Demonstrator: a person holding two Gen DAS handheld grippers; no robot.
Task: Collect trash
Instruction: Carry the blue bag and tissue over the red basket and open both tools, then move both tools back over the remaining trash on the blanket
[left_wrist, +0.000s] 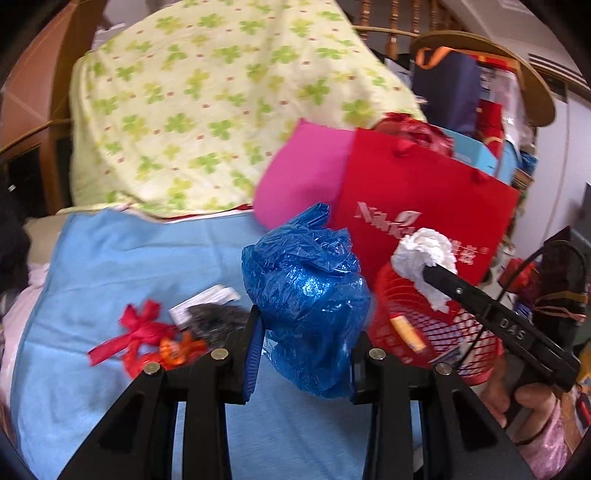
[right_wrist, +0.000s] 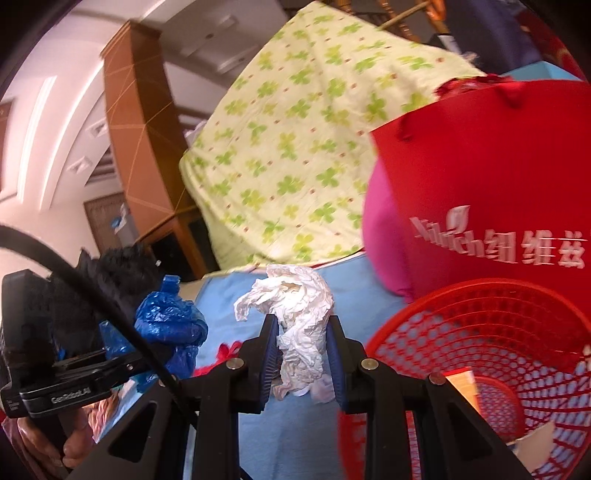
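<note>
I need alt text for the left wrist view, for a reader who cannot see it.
The left tongs grip a crumpled blue plastic bag above a light blue cloth. At right, the right tongs hold white tissue over a red mesh basket.

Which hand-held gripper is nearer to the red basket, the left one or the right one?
Right. The right hand-held gripper, shut on white tissue, is at the rim of the red basket. The left hand-held gripper, holding the blue plastic bag, is beside it, further off.
</note>
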